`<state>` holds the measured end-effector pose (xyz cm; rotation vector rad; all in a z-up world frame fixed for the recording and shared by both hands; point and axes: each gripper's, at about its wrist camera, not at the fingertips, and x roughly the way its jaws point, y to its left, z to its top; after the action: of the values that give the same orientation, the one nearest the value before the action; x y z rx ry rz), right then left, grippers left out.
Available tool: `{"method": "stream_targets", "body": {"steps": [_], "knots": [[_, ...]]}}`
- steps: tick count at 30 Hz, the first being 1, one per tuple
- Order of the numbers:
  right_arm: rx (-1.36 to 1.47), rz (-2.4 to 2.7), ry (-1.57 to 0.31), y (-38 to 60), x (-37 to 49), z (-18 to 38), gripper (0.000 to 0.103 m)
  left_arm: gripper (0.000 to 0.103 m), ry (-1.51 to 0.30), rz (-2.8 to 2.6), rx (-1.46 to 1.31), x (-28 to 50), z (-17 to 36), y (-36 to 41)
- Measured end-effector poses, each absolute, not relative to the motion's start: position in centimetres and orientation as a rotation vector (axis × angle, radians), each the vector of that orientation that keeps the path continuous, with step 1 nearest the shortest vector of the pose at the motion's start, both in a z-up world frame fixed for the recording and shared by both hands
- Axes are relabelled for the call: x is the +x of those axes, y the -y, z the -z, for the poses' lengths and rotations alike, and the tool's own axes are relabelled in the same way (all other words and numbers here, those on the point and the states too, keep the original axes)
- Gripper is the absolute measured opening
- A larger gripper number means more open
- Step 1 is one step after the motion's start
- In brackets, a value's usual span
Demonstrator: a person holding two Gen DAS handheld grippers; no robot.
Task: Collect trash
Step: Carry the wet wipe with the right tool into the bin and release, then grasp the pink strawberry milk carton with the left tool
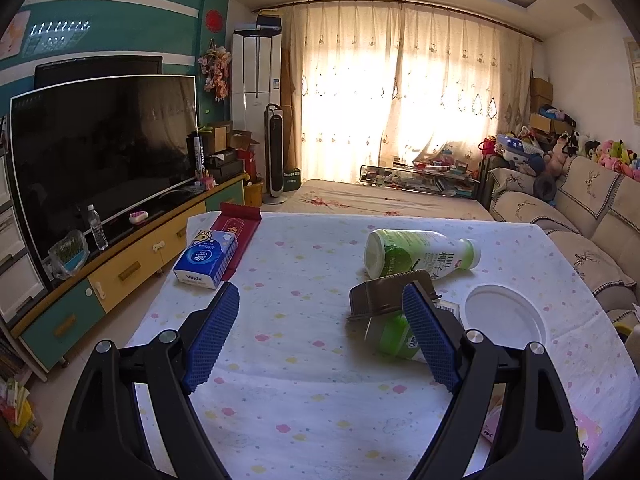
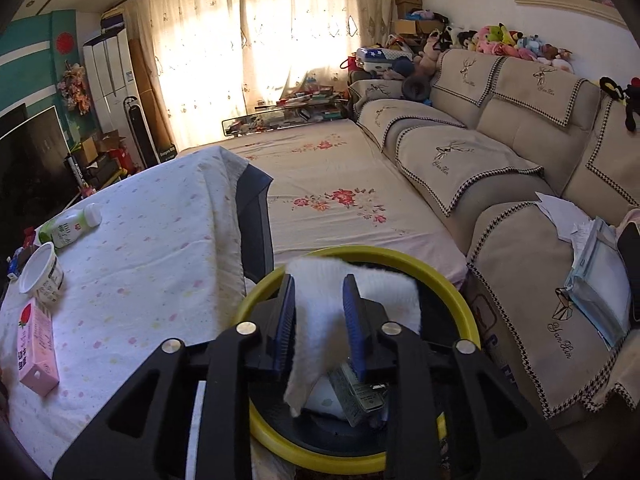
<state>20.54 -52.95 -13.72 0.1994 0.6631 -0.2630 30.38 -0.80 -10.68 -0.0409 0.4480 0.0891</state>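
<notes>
One white tissue [image 2: 320,312], limp and folded over

A dark television [image 1: 104,152] stands on a yellow-and-teal cabinet [image 1: 120,272], opposite a beige sofa [image 2: 500,152] lined with plush toys [image 2: 504,40].

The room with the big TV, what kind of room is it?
Most likely a home living room: a big TV on a low cabinet, a sofa lined with plush toys, and curtains over a sunny window.
</notes>
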Motion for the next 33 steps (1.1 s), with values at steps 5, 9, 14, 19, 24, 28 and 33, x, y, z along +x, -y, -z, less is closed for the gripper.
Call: {"method": "stream_targets", "body": {"steps": [5, 9, 14, 19, 24, 28, 33], "knots": [[0.222, 0.289, -0.600, 52.9, 20.5, 12.8, 0.034, 0.083, -0.441, -0.087, -0.037, 30.3, 10.6, 0.9], [0.240, 0.242, -0.423, 50.5, 20.1, 10.6, 0.046, 0.083, -0.426, -0.088, -0.017, 30.0, 10.4, 1.3], [0.144, 0.206, -0.282, 45.6, 19.9, 9.8, 0.050, 0.083, -0.437, -0.086, -0.017, 29.5, 9.9, 2.0], [0.071, 0.209, -0.270, 43.6, 20.0, 10.9, 0.053, 0.083, -0.541, -0.022, -0.065, 27.8, 9.1, 4.0], [0.117, 0.223, -0.227, 44.4, 19.3, 10.7, 0.057, 0.088, -0.636, 0.014, -0.131, 24.8, 9.5, 7.6], [0.118, 0.228, -0.227, 44.5, 19.3, 10.6, 0.057, 0.088, -0.698, 0.037, -0.158, 23.3, 10.8, 11.7], [0.131, 0.215, -0.238, 45.0, 19.5, 10.7, 0.057, 0.089, -0.792, -0.008, -0.129, 23.7, 12.7, 16.3]]}}
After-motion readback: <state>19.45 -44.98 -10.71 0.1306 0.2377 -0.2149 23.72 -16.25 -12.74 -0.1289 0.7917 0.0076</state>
